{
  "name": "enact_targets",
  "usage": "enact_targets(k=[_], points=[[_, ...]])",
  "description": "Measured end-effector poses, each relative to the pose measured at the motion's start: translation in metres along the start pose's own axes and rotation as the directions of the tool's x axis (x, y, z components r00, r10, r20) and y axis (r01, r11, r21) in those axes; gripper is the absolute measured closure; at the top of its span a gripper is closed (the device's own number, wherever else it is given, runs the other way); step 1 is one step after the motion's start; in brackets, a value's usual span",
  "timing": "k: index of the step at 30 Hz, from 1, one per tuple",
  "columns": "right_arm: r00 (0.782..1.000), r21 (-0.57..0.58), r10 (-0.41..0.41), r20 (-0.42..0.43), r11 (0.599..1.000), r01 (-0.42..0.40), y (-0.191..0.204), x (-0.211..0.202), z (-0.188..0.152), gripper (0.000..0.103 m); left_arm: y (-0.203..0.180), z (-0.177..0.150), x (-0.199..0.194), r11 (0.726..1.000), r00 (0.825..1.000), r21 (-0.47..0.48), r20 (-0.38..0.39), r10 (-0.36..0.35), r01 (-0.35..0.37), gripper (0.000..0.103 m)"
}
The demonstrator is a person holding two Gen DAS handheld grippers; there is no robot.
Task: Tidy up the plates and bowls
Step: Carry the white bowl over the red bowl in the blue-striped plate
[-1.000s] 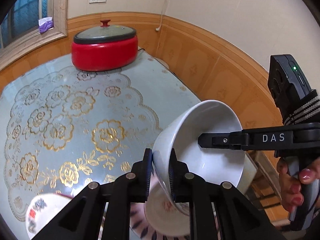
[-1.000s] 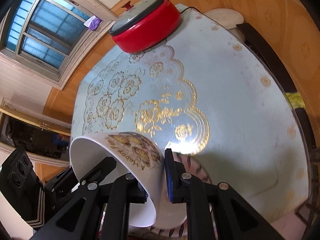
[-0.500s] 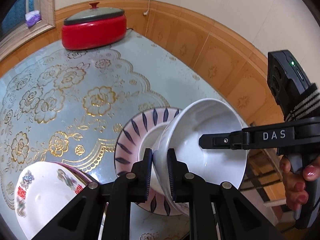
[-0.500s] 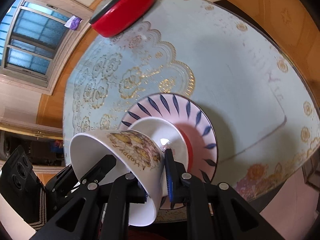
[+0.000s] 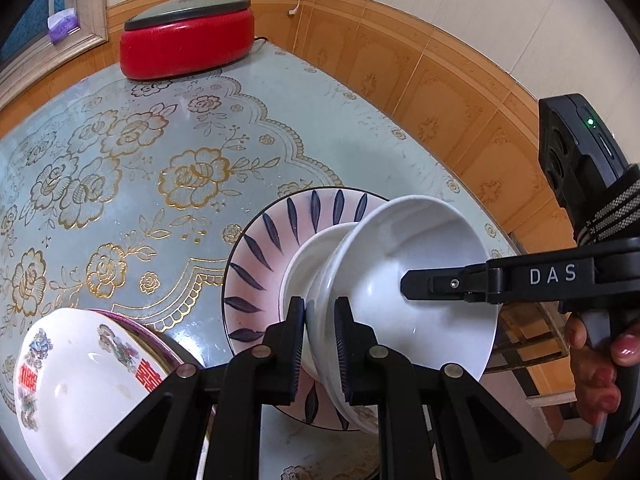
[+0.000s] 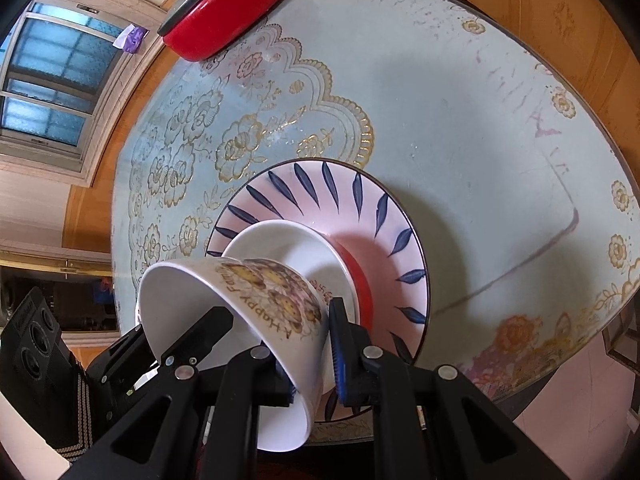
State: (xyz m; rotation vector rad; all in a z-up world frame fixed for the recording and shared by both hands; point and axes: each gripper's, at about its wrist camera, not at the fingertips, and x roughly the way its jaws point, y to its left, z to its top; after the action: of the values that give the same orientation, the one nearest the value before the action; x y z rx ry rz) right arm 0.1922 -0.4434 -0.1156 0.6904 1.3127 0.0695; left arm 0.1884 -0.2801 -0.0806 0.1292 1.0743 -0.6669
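In the left wrist view, the left gripper (image 5: pixel 320 344) is clamped narrowly on the wall of a white bowl (image 5: pixel 416 280), 1 finger inside the rim and 1 outside. The bowl is tipped on its side, its mouth facing right, above a pink plate with dark blue leaf strokes (image 5: pixel 260 256) that lies on the surface (image 5: pixel 304 120), which is covered with a pale blue cloth with gold flowers. A smaller white dish (image 5: pixel 316 252) sits on that plate, just behind the bowl. The right gripper (image 5: pixel 496 280) reaches in from the right over the bowl's mouth, held by a hand (image 5: pixel 600 364). At the lower left a white bowl with red characters (image 5: pixel 80 376) leans near the edge, and a red lidded pot (image 5: pixel 188 46) stands at the far side. In the right wrist view, the right gripper (image 6: pixel 310 352) pinches the same bowl's wall (image 6: pixel 256 304), whose outside shows a flower print and lettering. The bowl hangs tilted over the pink plate (image 6: pixel 360 208), where the small white dish (image 6: pixel 288 244) rests on something red. The red pot (image 6: pixel 228 8) stands near the window (image 6: pixel 48 92).
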Motion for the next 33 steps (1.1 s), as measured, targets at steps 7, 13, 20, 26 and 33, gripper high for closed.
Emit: enact_targets(k=[7,13,20,26,33], points=[[1.0,-0.002,0.0,-0.009,1.0,0.0,-0.0002,-0.0007,-0.0003,0.09,-0.0009,0.0011,0.0009,1.0,1.0,-0.005,0.002,0.011,-0.011,0.088],[1.0,-0.001,-0.002,-0.017,1.0,0.002,-0.0002,-0.0006,0.0009,0.09,-0.0019,0.0008,0.0008,1.0,1.0,-0.002,0.006,0.021,-0.021,0.088],[1.0,-0.004,-0.005,-0.029,1.0,0.005,0.0013,0.0019,0.0024,0.09,-0.0021,0.0003,0.0002,1.0,1.0,-0.007,0.011,0.029,-0.029,0.088],[0.999,-0.018,-0.017,-0.044,1.0,0.016,0.0059,0.0058,0.0044,0.088,0.0013,-0.0003,0.0016,1.0,1.0,-0.019,0.005,0.023,-0.023,0.088],[0.998,-0.024,-0.024,-0.057,0.999,0.023,0.0066,0.009,0.0055,0.088,0.0031,-0.0005,0.0038,1.0,1.0,-0.028,-0.001,0.01,-0.01,0.088]])
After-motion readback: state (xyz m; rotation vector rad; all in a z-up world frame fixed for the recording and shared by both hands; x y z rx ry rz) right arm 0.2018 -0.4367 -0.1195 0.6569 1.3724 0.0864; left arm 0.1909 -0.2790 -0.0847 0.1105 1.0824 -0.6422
